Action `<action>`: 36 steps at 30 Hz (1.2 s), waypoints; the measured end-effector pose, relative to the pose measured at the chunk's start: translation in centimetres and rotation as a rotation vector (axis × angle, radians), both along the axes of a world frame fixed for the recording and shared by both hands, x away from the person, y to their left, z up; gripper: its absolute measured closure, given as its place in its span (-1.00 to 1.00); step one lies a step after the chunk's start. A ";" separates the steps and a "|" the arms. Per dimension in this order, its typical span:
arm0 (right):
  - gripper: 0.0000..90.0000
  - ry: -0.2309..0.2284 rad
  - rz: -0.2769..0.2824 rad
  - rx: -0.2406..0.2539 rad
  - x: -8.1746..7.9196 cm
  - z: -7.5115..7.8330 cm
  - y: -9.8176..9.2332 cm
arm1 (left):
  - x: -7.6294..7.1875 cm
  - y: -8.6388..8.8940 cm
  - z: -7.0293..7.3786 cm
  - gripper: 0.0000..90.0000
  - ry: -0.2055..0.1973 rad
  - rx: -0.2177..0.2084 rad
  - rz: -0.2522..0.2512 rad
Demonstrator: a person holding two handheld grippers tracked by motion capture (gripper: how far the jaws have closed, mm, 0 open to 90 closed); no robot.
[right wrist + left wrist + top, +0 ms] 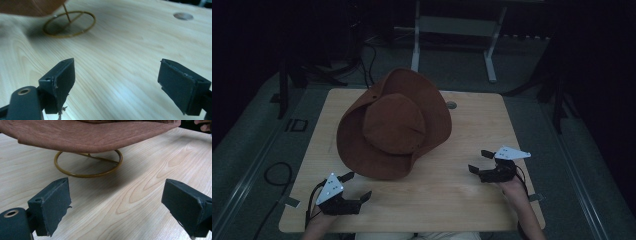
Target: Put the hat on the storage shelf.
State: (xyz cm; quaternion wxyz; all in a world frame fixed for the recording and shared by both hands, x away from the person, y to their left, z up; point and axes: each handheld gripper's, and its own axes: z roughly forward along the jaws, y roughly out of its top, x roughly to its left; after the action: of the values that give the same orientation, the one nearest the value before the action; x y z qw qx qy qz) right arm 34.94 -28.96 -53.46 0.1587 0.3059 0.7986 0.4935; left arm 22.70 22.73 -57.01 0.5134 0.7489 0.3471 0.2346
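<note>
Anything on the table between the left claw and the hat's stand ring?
Nothing: in the left gripper view, bare wood runs from the open left claw to the stand ring under the hat.

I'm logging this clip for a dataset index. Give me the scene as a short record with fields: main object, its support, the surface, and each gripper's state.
main object: brown wide-brimmed hat, tilted, brim raised off the tabletop
support: brass wire stand with a ring base under the hat
surface: light wooden table, with a round hole behind the hat
left gripper: jaws open, holding nothing, near the hat's front brim, apart from it
right gripper: jaws open, holding nothing, to the hat's right, apart from it
</note>
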 end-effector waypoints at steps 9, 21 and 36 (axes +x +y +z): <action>-0.68 0.005 -0.110 -0.024 -1.4 -2.0 -2.3 | 0.0 0.2 0.0 -0.80 -0.005 -0.003 0.007; -0.68 -0.016 -0.267 -0.045 -2.6 -2.7 -5.7 | -0.1 0.0 -0.1 -0.80 -0.017 0.003 0.004; -0.68 -0.026 -0.391 -0.001 -2.5 -3.3 -7.2 | -0.3 0.3 -0.1 -0.79 -0.008 -0.011 0.016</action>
State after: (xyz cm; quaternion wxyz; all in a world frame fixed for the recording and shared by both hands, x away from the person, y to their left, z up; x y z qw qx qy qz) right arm 32.41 -36.17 -56.74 0.2619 0.4488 0.7220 0.4568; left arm 22.42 23.02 -57.13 0.5169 0.7424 0.3524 0.2397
